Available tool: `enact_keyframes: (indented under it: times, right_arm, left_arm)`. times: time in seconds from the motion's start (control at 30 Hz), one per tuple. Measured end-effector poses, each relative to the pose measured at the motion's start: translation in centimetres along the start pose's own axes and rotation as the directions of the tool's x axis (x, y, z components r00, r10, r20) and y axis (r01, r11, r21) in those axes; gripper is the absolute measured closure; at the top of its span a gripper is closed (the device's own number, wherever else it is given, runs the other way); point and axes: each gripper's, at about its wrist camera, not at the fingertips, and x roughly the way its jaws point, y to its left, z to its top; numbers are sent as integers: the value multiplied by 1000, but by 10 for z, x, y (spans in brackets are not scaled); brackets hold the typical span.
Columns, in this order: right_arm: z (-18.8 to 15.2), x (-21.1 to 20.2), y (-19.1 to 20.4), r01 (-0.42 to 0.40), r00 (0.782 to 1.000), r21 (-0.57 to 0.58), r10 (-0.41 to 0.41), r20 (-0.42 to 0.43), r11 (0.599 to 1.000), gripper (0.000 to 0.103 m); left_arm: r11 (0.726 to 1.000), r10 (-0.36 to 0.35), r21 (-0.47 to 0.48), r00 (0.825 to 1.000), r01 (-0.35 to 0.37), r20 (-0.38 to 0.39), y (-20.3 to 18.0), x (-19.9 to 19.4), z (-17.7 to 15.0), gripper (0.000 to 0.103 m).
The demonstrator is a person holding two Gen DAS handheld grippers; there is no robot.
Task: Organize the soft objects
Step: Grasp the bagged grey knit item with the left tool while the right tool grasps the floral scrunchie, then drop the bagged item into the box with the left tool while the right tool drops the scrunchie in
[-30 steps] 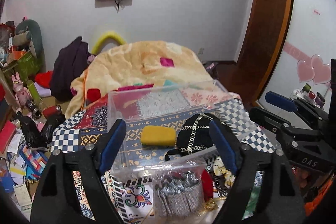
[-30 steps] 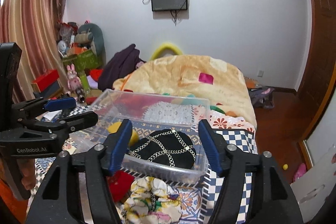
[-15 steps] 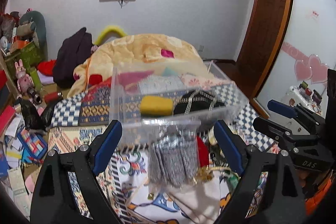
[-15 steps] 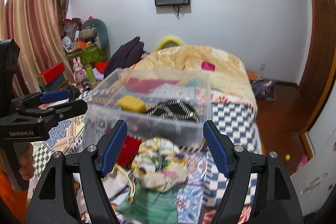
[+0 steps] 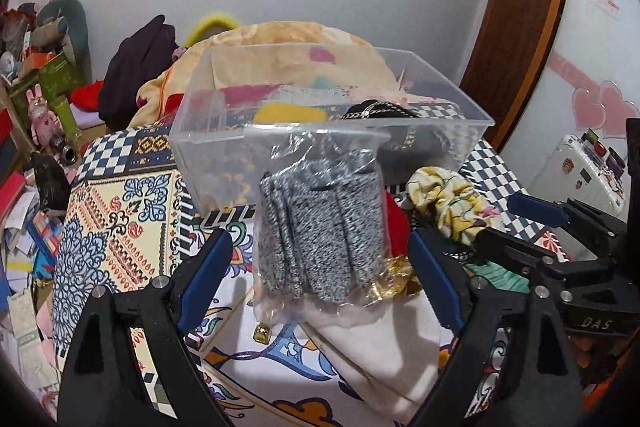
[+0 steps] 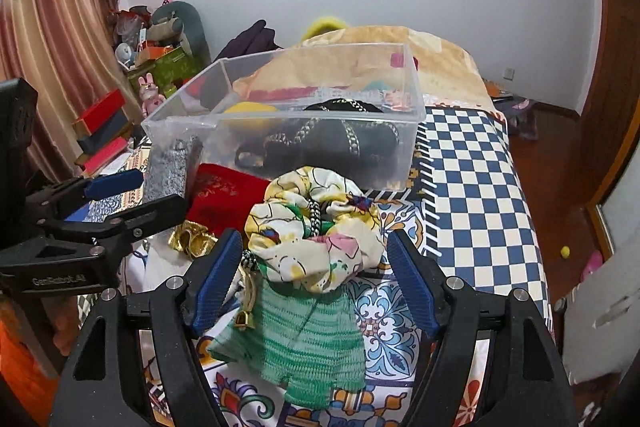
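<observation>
So far only a yellow piece (image 5: 290, 114) and a black chain-trimmed bag (image 6: 332, 137) lie in the clear bin (image 6: 224, 67); the rest waits on the bed. My left tongs (image 5: 316, 281) gape around the bagged grey knit (image 5: 320, 223); my right tongs (image 6: 314, 279) gape around the floral pouch (image 6: 316, 227), bin just beyond both.

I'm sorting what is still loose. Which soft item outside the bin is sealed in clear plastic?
The grey knit bundle, in a transparent bag just in front of the clear bin. The floral scrunchie, green knit pouch and red pouch lie bare.
</observation>
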Motion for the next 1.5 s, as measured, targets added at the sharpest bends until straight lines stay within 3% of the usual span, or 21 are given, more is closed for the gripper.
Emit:
enact_keyframes:
  times: [0.07, 0.2, 0.33, 0.5, 0.7, 1.03, 1.5]
  right_arm:
    - [-1, 1, 0, -9, 1000, 5, 9, 0, 1000, 37]
    - [-4, 5, -1, -34, 999, 11, 34, -12, 999, 58]
    - [-8, 5, 2, -26, 1000, -2, 26, -13, 1000, 71]
    - [-7, 2, 3, -10, 1000, -12, 10, 0, 1000, 87]
    - [-3, -8, 1, 2, 999, -13, -2, 36, 1000, 90]
    - [8, -37, 1, -3, 991, -2, 3, 134, 1000, 92]
    - [44, -70, 13, -9, 955, -43, 21, 297, 999, 92]
  left_arm:
    - [1000, -2, -4, 1000, 2, 2, 0, 1, -2, 16]
    - [999, -38, 2, 999, 38, -8, -1, 2, -4, 33]
    - [999, -35, 21, 999, 35, 1, -5, 1, -6, 44]
    - [1000, -19, 25, 1000, 19, 15, -8, -5, -9, 64]
    - [999, -22, 26, 999, 21, 45, -5, -20, -8, 73]
    - [1000, -26, 9, 992, 25, 122, 2, -49, 2, 74]
    - [1000, 9, 6, 964, -11, 264, 11, -77, 44, 74]
